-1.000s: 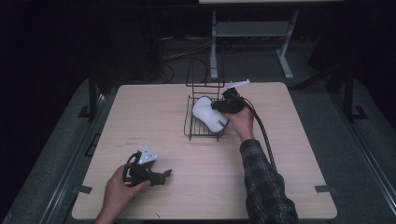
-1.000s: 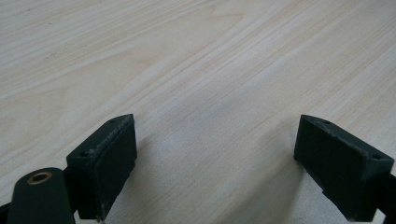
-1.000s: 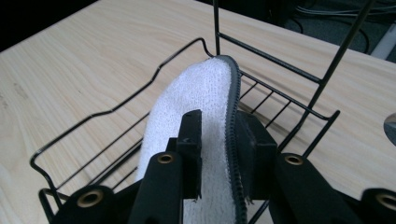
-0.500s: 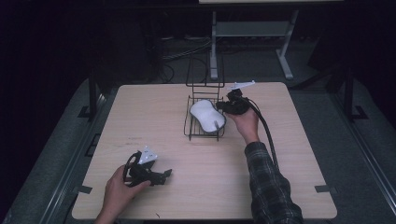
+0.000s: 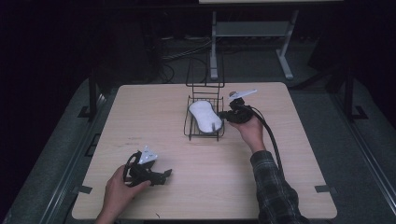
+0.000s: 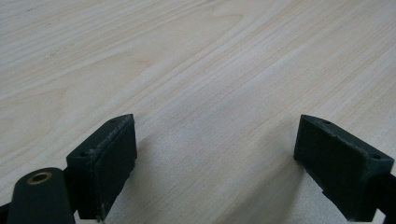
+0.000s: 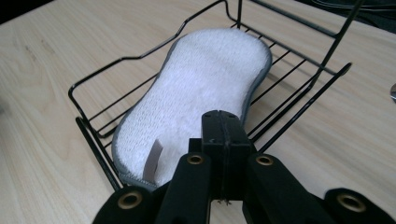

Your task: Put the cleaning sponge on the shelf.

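White sponge pad (image 7: 196,107) lying flat in the black wire rack (image 7: 116,70), which stands on the bench (image 5: 154,116) at the far middle. We judge the pad to be light, soft and compressible: its woolly top should not slip in the jaws, but it will flop if lifted by one end. A grey stitched rim runs round it, and a small loop tab (image 7: 152,161) sticks up at the end nearest the camera in the right gripper view. We take that tab, or the rim beside it, to be the best place to take hold, since the rack's wires bar a grasp from the sides.

The right gripper (image 7: 223,128) sits just to the right of the rack, its jaws pressed together with nothing between them; its tips stand at the pad's near edge, and we cannot tell whether they touch it.

The left gripper (image 6: 215,158) rests low over bare bench at the near left, well apart from the rack, jaws spread wide and holding nothing.
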Tool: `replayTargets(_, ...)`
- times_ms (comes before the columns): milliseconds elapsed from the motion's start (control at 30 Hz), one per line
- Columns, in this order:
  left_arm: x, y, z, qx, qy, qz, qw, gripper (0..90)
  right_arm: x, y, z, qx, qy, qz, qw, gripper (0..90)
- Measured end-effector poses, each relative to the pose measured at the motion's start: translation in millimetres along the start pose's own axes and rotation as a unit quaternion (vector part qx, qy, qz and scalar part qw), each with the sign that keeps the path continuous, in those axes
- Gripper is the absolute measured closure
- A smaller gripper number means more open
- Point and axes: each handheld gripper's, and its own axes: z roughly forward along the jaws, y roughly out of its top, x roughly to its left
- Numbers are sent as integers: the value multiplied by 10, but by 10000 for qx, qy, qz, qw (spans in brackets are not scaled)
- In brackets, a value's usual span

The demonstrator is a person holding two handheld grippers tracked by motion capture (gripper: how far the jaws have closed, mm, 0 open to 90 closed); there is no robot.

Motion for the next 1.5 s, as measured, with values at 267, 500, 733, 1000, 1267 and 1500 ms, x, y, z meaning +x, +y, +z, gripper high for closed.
replayTargets(267, -1, 0, 1, -8, -4, -9, 10000, 123, 112, -94, 142, 245, 113, -117, 9996, 899)
replayTargets(500, -2, 1, 1, -6, -1, -10, 10000, 123, 240, -71, 206, 242, 252, -298, 9989, 899)
replayTargets(733, -1, 0, 1, -4, 4, -4, 10000, 123, 227, -63, 162, 208, 227, -266, 9992, 899)
replayTargets(1000, 0, 1, 0, 5, 1, 2, 10000, 123, 189, -68, -76, 85, 158, -297, 9994, 899)
replayTargets(1267, -1, 0, 1, -5, -3, -9, 10000, 123, 92, -274, -350, -67, -32, -205, 9998, 897)
replayTargets(1500, 0, 0, 1, -6, 3, -2, 10000, 123, 28, -476, -538, -112, -167, 12, 9998, 639)
